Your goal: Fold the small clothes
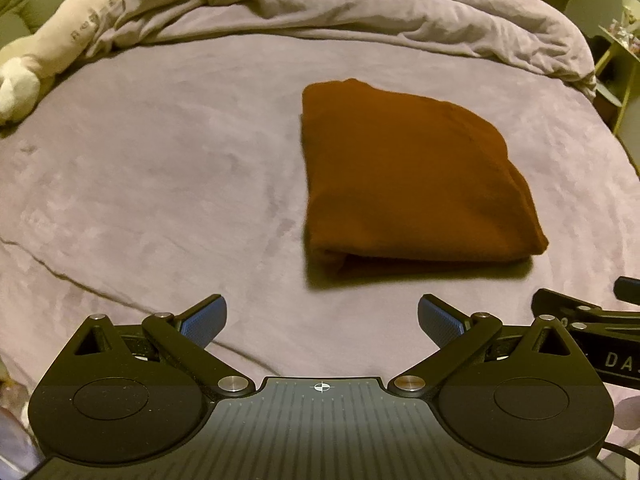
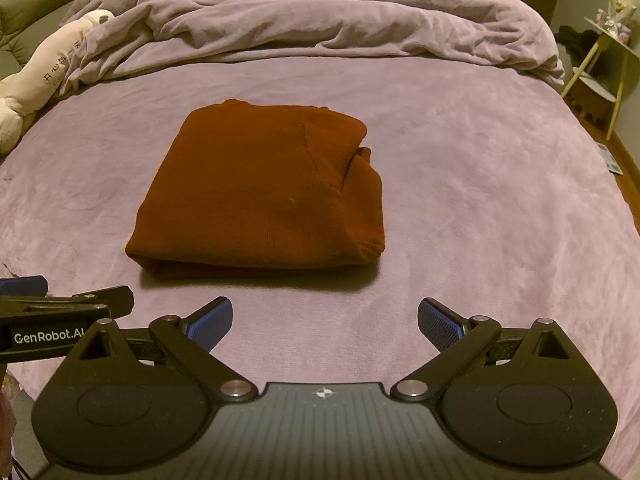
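bed (image 2: 460, 200), mauve fleece sheet | folded rust-brown garment (image 2: 260, 192) lying mid-bed | rumpled duvet (image 2: 320, 12) at far end | cream plush toy (image 2: 48, 64) along left edge

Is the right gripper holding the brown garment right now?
No, the right gripper has its jaws open and empty, short of the folded brown garment on the bed.

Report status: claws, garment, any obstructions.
Left claw open, empty. Right claw open, empty. Brown garment folded, flat on the purple bedsheet, untouched. Nothing in the way.
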{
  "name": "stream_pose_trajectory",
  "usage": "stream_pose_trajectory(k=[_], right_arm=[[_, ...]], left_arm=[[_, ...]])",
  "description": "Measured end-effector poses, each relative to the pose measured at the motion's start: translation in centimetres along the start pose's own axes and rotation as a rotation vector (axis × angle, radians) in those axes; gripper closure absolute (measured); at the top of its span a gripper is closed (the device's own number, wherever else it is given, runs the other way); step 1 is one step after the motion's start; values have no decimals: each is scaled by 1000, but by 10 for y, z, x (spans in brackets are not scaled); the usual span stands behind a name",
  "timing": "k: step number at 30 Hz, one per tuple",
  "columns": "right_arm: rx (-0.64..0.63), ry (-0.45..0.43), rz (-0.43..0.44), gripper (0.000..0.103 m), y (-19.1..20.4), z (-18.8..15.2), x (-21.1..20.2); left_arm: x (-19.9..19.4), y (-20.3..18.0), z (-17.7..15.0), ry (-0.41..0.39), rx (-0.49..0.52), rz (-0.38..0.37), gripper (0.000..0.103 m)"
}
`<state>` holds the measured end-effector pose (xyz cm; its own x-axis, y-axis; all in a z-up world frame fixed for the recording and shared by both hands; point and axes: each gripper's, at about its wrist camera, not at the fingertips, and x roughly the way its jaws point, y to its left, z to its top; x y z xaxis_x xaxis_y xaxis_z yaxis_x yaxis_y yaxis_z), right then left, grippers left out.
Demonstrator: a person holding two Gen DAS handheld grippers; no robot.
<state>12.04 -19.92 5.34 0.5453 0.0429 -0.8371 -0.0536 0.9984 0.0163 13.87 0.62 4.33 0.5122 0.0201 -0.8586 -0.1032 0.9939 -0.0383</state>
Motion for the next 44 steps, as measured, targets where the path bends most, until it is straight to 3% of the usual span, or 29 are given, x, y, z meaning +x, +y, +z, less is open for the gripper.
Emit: stream_pose_trajectory(k=[44], right_arm=[[-6,-5,-7,4,-2,-1,-1]], left_arm=[[4,-9,-7,5,70,25,0]])
